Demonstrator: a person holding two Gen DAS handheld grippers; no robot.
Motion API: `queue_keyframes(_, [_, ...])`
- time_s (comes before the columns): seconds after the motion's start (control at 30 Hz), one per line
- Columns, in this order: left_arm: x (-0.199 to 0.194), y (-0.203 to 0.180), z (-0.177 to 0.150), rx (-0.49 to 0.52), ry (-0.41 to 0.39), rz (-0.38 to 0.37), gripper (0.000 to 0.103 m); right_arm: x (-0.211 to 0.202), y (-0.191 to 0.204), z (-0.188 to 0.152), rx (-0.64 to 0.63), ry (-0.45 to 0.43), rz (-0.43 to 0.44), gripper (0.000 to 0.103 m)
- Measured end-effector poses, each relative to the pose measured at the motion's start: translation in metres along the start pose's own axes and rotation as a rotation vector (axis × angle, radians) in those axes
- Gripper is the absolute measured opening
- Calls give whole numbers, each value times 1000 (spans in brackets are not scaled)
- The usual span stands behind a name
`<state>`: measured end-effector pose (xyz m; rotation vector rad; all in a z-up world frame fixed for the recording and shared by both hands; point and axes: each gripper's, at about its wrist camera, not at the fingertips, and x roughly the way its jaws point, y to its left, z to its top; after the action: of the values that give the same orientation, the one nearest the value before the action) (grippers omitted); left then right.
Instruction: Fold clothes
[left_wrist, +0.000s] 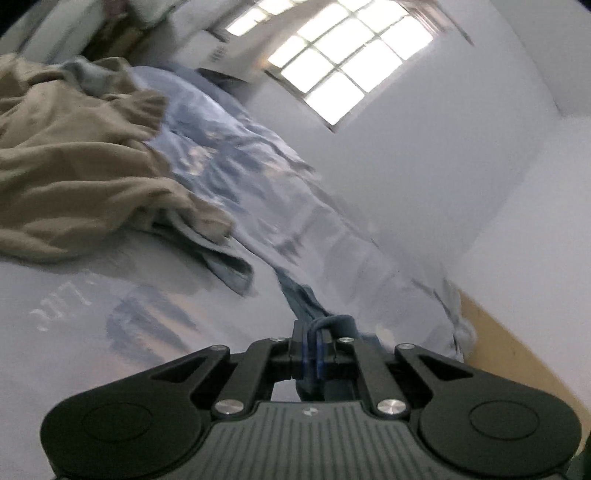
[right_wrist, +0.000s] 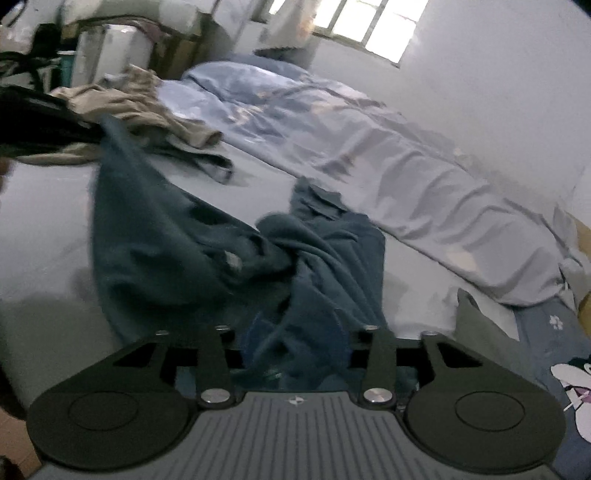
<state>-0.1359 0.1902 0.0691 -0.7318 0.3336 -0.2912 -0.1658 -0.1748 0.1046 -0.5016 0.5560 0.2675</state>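
Observation:
A dark blue garment (right_wrist: 192, 243) lies crumpled on the pale bed sheet (right_wrist: 40, 229) and stretches up to the left. My left gripper (left_wrist: 312, 349) is shut on a thin edge of this dark blue garment (left_wrist: 301, 299), which trails away from the fingertips. In the right wrist view the left gripper (right_wrist: 94, 131) shows as a dark shape at the upper left, holding the cloth's raised corner. My right gripper (right_wrist: 295, 354) has its jaws apart. Bunched blue cloth lies loosely between them and hides the fingertips.
A beige clothes pile (left_wrist: 74, 166) sits on the bed's far left, over a grey-blue piece (right_wrist: 210, 166). A rumpled light blue duvet (right_wrist: 369, 147) runs along the wall under a window (left_wrist: 332, 55). A cartoon pillow (right_wrist: 565, 373) and olive cloth (right_wrist: 480, 332) lie at right.

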Motion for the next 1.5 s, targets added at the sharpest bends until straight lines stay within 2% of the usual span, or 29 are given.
queue_keyframes(0.37, [-37, 49, 45, -146, -219, 120, 1, 73, 2, 22, 51, 48, 34, 49])
queue_keyframes(0.47, [-50, 59, 53, -156, -297, 171, 1, 84, 5, 28, 101, 48, 36, 49])
queue_keyframes(0.57, [-58, 67, 60, -170, -353, 193, 1, 87, 16, 34, 126, 26, 88, 50])
queue_keyframes(0.67, [-53, 71, 62, -137, -309, 242, 1, 94, 34, 37, 109, 20, 132, 50])
queue_keyframes(0.77, [-47, 70, 59, -120, -265, 275, 2, 105, 42, 35, 96, 39, 130, 46])
queue_keyframes(0.8, [-45, 69, 58, -119, -250, 279, 2, 107, 40, 34, 108, 46, 133, 40])
queue_keyframes(0.83, [-44, 69, 57, -121, -239, 278, 2, 108, 37, 31, 126, 54, 139, 14])
queue_keyframes(0.87, [-43, 68, 55, -119, -230, 277, 2, 109, 33, 29, 137, 61, 143, 6])
queue_keyframes(1.0, [-37, 64, 53, -83, -209, 277, 2, 95, 16, 21, 174, 38, 111, 5])
queue_keyframes(1.1, [-33, 61, 50, -82, -200, 277, 2, 77, -1, 13, 236, 22, 47, 5])
queue_keyframes(1.2, [-30, 60, 48, -76, -184, 290, 2, 60, -27, -1, 351, 22, -35, 5])
queue_keyframes(1.3, [-27, 60, 44, -78, -160, 288, 2, 45, -53, -22, 508, 73, -117, 5])
queue_keyframes(1.37, [-25, 58, 41, -73, -143, 287, 2, 40, -64, -36, 598, 129, -123, 5])
queue_keyframes(1.43, [-23, 56, 38, -68, -131, 287, 2, 37, -59, -41, 584, 192, -84, 6])
queue_keyframes(1.5, [-23, 57, 38, -72, -123, 296, 2, 29, -48, -36, 513, 208, -79, 10])
